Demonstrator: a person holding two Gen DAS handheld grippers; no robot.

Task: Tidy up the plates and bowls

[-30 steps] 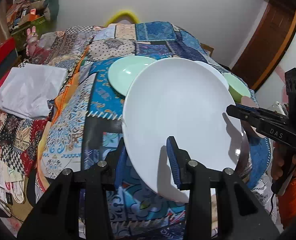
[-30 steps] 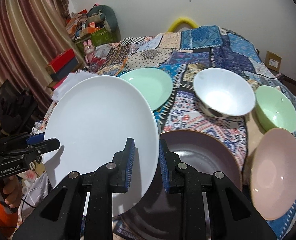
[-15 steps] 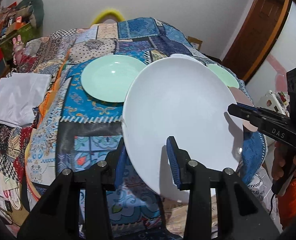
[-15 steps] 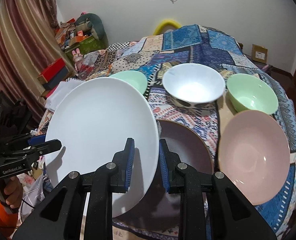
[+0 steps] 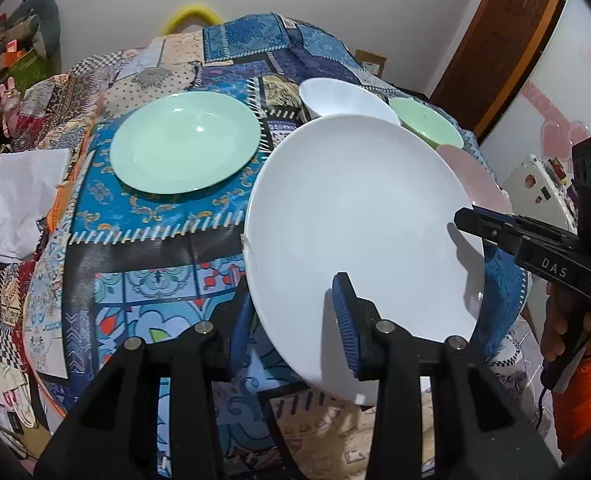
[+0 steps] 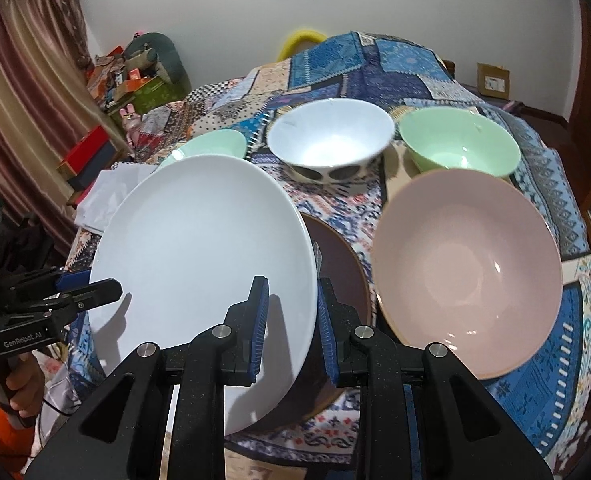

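Note:
A large white plate [image 5: 359,216] is held in the air, tilted, by both grippers at opposite rims. My left gripper [image 5: 291,324] is shut on its near-left rim; it also shows at the left of the right wrist view [image 6: 91,288]. My right gripper [image 6: 291,320] is shut on the plate's [image 6: 203,248] right rim and shows in the left wrist view [image 5: 479,220]. A mint green plate [image 5: 183,148] lies on the table. A dark brown plate [image 6: 339,268] lies under the white one. A white bowl [image 6: 331,140], a green bowl [image 6: 459,144] and a pink bowl [image 6: 467,264] stand behind and to the right.
The table wears a patchwork cloth [image 5: 151,256]. A folded white cloth [image 5: 11,196] lies at its left edge. Boxes and toys [image 6: 135,76] are piled by the curtain at far left. A wooden door [image 5: 507,32] stands at the right.
Both grippers have carried the white plate leftward and back; the green plate now shows whole in the left wrist view, and the pink bowl fills more of the right wrist view.

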